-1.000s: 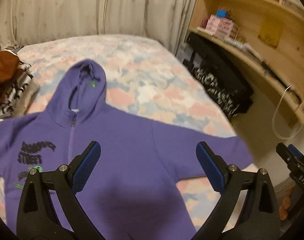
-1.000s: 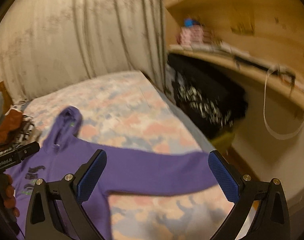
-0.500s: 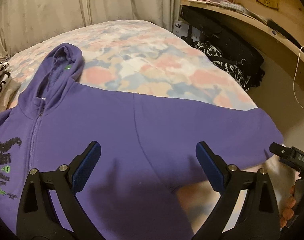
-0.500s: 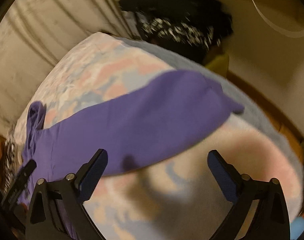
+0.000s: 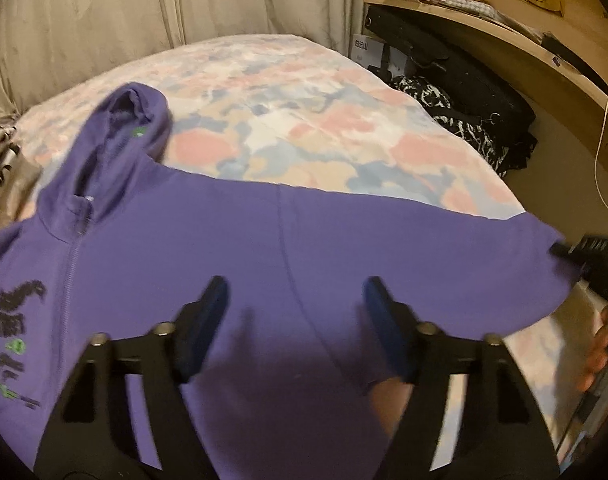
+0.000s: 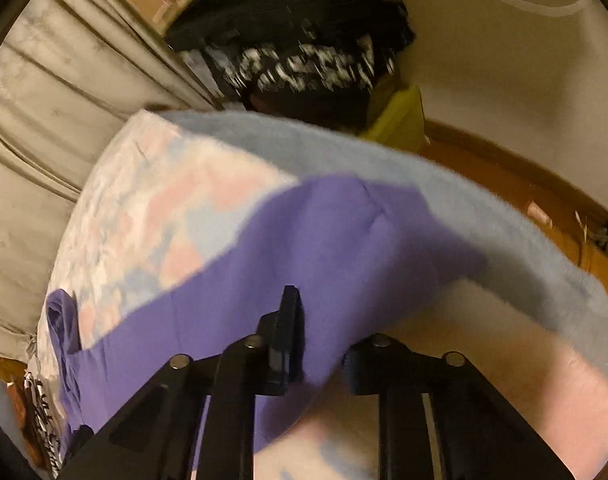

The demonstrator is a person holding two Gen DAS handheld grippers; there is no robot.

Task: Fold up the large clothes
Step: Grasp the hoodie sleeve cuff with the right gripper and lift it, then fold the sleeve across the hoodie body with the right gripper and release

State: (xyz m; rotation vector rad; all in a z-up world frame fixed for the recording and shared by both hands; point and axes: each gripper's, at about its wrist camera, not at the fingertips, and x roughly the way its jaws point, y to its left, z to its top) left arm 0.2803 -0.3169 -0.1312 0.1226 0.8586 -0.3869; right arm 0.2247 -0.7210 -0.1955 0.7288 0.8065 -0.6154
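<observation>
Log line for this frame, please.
stage: sleeve grasp | left claw: open above hoodie | right claw: pinching sleeve | bed

Matt purple cloth hoodie

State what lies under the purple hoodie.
The purple hoodie lies spread on a pastel patchwork bedspread, which shows around it. Whatever lies directly beneath its body stays covered.
</observation>
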